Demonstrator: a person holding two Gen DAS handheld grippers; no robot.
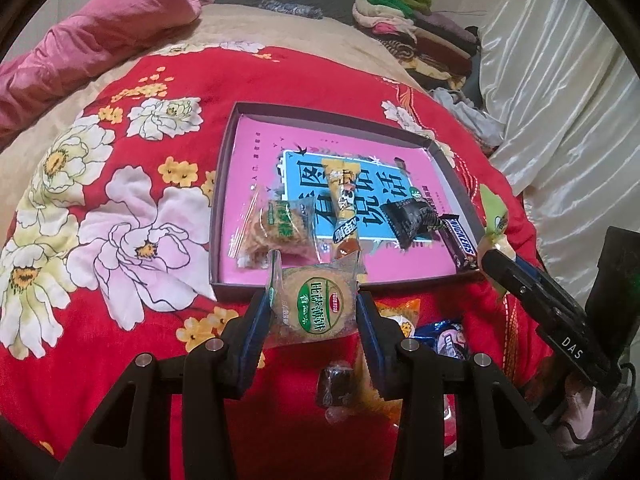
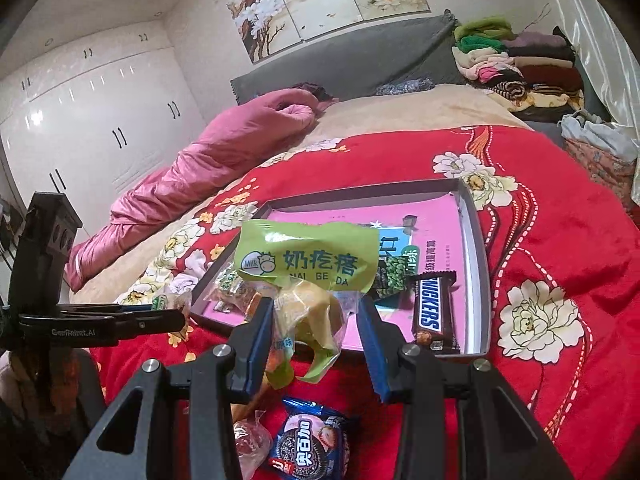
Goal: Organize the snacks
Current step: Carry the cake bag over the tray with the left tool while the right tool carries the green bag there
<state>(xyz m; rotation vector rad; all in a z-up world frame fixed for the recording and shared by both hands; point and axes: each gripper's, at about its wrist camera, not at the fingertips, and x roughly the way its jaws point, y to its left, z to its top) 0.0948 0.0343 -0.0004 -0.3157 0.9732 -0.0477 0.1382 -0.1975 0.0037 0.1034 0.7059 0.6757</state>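
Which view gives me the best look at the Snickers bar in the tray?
The right wrist view: the Snickers bar lies close and unobstructed, label readable, near the tray's near right corner. The left wrist view shows it smaller at that corner, its near end partly hidden by the right gripper.

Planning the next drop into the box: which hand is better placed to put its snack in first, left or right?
Probably left. The left tool holds the round biscuit packet right at the box front rim. The right tool holds the green milk snack similarly close, so it is a narrow call.
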